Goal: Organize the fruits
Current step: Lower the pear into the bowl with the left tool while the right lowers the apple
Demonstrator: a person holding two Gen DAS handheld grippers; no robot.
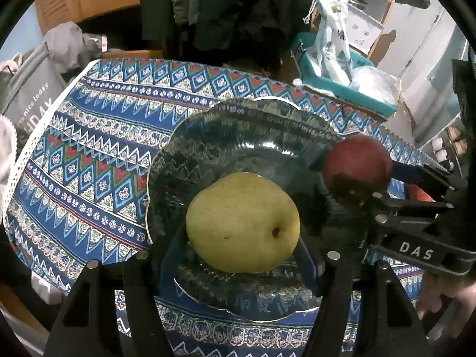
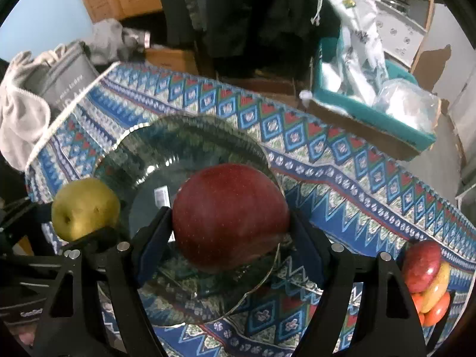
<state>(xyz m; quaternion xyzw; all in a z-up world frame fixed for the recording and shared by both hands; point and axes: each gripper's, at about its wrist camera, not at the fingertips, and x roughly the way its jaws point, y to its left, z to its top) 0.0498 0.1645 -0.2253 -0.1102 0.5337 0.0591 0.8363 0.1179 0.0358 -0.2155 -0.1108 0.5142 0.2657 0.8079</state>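
I had left hand-held gripper (image 1: 242,253) pinching round yellow-green pear (image 1: 242,223), right hand-held gripper (image 2: 230,235) pinching dark red apple (image 2: 230,217), both above scalloped clear glass plate (image 1: 261,113); placing step; next: lower, spread jaws

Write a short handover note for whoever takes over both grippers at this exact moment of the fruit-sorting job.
Left gripper: shut on the yellow pear, above the glass plate.
Right gripper: shut on the red apple, above the same plate's right side.
Done: both fruits picked up and brought over the plate.
Left: set both down on it and release, then fetch the remaining fruits on the tablecloth to the right.
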